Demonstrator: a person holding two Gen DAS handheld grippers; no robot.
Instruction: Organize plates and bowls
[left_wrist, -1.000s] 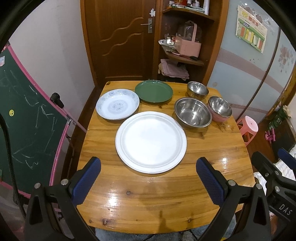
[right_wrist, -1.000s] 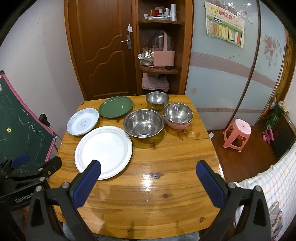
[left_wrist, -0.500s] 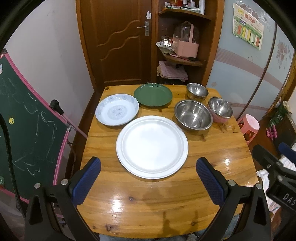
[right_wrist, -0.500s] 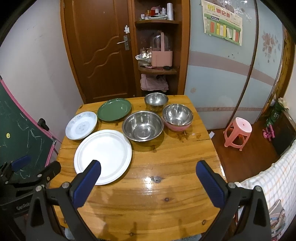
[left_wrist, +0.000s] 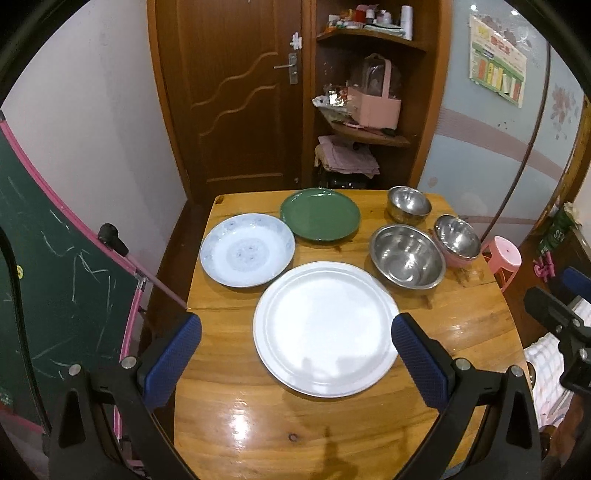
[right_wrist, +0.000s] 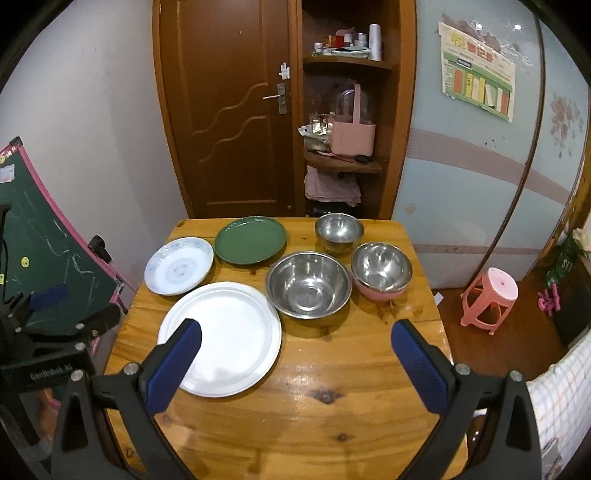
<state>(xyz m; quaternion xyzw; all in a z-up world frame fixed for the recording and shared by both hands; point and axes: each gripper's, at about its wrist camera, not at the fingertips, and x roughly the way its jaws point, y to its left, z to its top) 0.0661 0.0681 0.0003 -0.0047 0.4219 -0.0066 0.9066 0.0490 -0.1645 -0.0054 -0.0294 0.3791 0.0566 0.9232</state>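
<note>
The large white round plate (left_wrist: 325, 332) lies at the centre of the left view, on the wooden table (left_wrist: 332, 435). Both claws, left gripper (left_wrist: 295, 358) and right gripper (right_wrist: 295, 363), are wide apart, empty. Only the right view shows the pink plastic stool (right_wrist: 489, 299) whole.

Faint, blurred white lettering on the black body of the left gripper (right_wrist: 44, 334), near left in the right wrist view, colourful poster (right_wrist: 476, 85) on the far right wall with print too small to read, no other legible text
</note>
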